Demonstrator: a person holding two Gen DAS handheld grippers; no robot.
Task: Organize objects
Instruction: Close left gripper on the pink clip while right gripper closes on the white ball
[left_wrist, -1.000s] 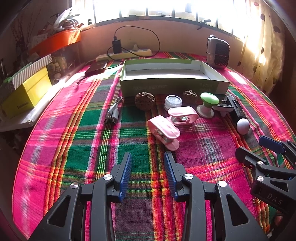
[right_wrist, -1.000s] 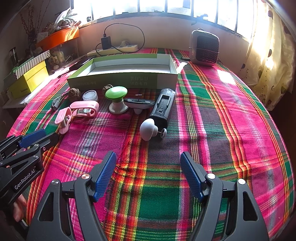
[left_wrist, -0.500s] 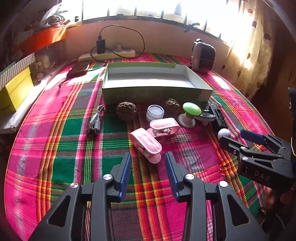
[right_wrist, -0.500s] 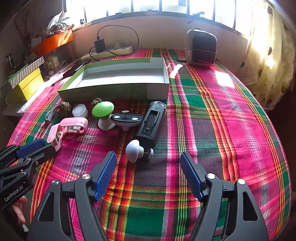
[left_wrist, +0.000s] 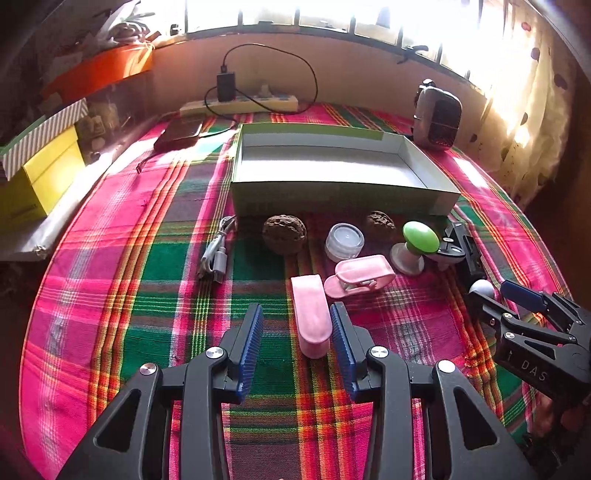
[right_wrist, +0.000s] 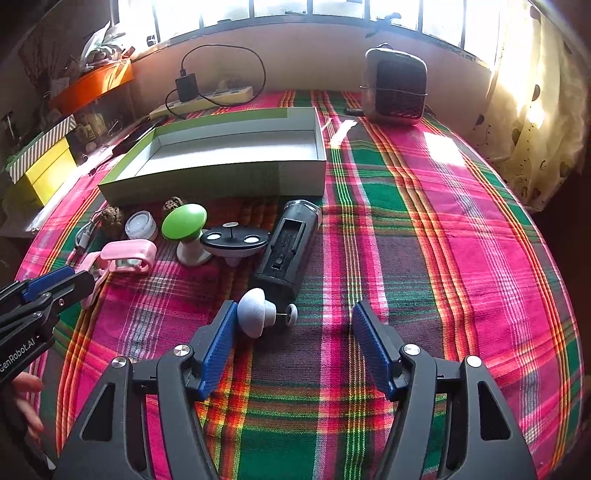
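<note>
My left gripper (left_wrist: 295, 314) is open, and a pink clip (left_wrist: 310, 321) lies on the plaid cloth between its fingers, close to the right pad. A second pink clip (left_wrist: 360, 277) lies just beyond. My right gripper (right_wrist: 294, 308) is open with its jaws closing. A white mushroom-shaped knob (right_wrist: 253, 312) sits between them beside the left pad, and the right pad is well clear. A black device (right_wrist: 288, 251) lies just behind the knob. The open green box (right_wrist: 207, 181) stands farther back.
In front of the box lie a grey cable (left_wrist: 216, 254), two brown nuts (left_wrist: 284, 234), a small jar (left_wrist: 344, 242), a green-capped piece (left_wrist: 419, 238) and a black disc (right_wrist: 234, 240). A small heater (right_wrist: 395, 86) and a power strip (left_wrist: 240, 105) stand at the back. A yellow box (left_wrist: 40, 177) is at the left.
My left gripper moved forward, so the pink clip now lies between its fingers. My right gripper closed in on the white knob and its fingers narrowed.
</note>
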